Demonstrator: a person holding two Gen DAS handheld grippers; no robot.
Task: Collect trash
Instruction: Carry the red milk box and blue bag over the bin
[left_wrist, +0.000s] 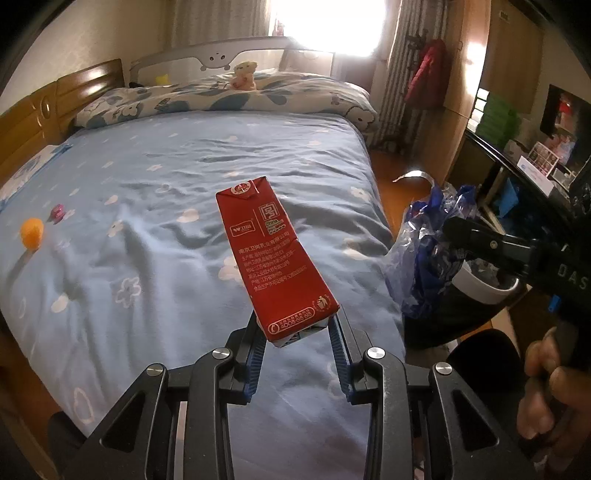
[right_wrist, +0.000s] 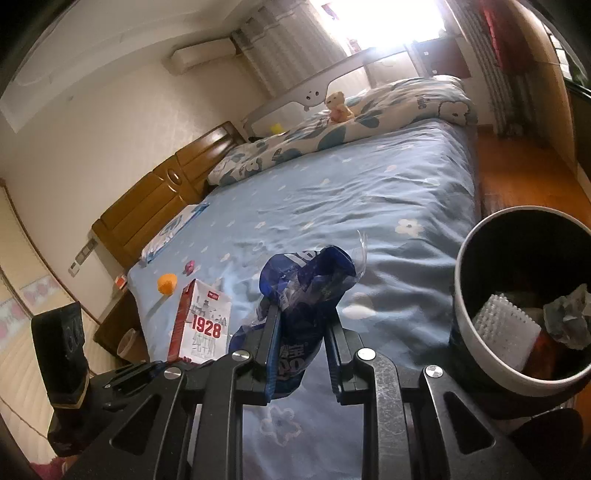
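Above the bed (left_wrist: 184, 177), left gripper (left_wrist: 297, 328) clamps "1928" carton (left_wrist: 273, 254); right gripper (right_wrist: 301, 332) pinches blue wrapper (right_wrist: 306, 288).

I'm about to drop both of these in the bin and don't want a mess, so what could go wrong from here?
1. The left tool pinches the red milk carton only at its bottom end, so it may pivot or slip out.
2. The crinkled blue plastic wrapper in the right tool hangs loose and could snag the rim of the black round trash bin.
3. The bin already holds trash and sits at the bed's edge; a bump might tip it.
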